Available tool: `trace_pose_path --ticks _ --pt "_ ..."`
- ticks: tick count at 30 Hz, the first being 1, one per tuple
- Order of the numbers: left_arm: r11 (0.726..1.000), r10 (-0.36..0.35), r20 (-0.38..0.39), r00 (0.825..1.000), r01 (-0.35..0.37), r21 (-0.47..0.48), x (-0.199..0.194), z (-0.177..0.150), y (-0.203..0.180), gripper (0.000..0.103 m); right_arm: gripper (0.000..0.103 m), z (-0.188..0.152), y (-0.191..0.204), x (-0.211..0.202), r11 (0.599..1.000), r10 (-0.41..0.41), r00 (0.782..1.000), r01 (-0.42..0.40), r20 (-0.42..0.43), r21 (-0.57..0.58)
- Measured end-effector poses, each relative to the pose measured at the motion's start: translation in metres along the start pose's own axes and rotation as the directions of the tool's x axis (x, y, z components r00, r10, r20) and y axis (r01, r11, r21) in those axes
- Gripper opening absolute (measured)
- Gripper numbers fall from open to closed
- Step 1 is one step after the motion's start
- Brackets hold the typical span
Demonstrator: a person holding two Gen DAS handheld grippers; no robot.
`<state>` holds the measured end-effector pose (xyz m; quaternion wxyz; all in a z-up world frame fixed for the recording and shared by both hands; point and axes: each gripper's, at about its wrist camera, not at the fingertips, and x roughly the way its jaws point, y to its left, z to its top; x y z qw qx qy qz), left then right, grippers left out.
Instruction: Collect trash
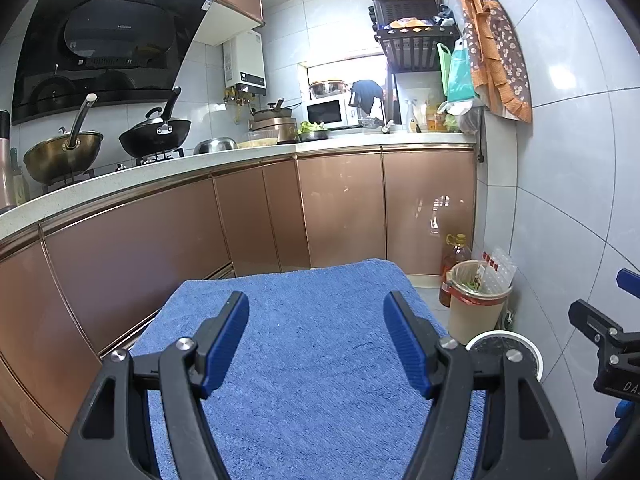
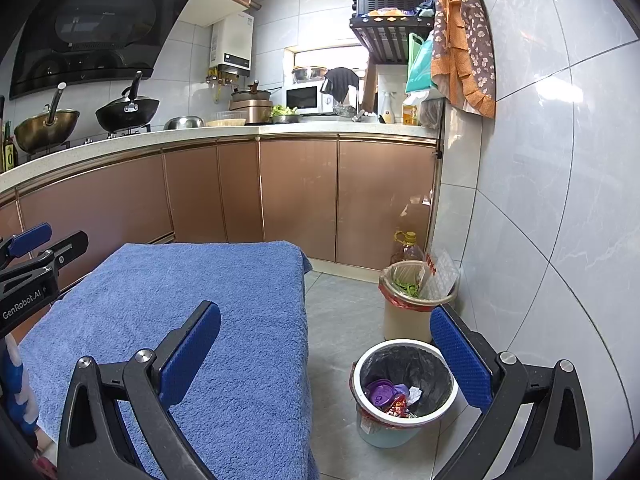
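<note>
A white trash bin [image 2: 404, 392] with a black liner stands on the floor right of the table; inside lie a purple lid, a red wrapper and crumpled paper [image 2: 394, 394]. Its rim shows in the left wrist view [image 1: 505, 345]. My left gripper [image 1: 316, 338] is open and empty above the blue towel [image 1: 316, 360]. My right gripper [image 2: 326, 350] is open and empty, its right finger just above the bin, its left finger over the blue towel [image 2: 224, 320]. No trash shows on the towel.
A beige bin [image 2: 408, 312] with green scraps and a plastic tray stands behind the white one, an oil bottle [image 2: 406, 246] beside it. Bronze cabinets [image 2: 300, 196] and a counter with woks run along the back. A tiled wall [image 2: 540, 200] is on the right.
</note>
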<state>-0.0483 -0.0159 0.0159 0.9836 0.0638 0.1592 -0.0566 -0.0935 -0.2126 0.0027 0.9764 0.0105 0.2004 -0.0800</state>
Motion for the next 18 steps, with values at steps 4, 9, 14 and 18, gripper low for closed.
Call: trace_pose_path --ticks 4,9,14,18 --pt "1.0 0.001 0.001 1.0 -0.001 0.002 0.0003 -0.0004 0.0004 0.068 0.103 -0.0001 0.0 0.0 1.0 0.0 1.0 0.0 0.0 0.0" --pt "1.0 0.0 0.0 1.0 0.0 0.001 -0.0001 -0.0003 -0.0006 0.068 0.103 -0.0002 -0.0009 -0.0006 1.0 -0.002 1.0 0.002 0.003 0.0" --pt "1.0 -0.001 -0.004 1.0 0.001 -0.001 0.0002 -0.0004 -0.0011 0.068 0.103 -0.001 -0.0012 -0.0006 1.0 -0.003 1.0 0.003 0.003 0.0" --pt "1.0 -0.009 -0.016 1.0 0.009 -0.008 0.003 -0.0036 -0.0002 0.068 0.103 -0.0011 -0.0012 -0.0007 1.0 -0.002 1.0 0.002 0.003 0.0"
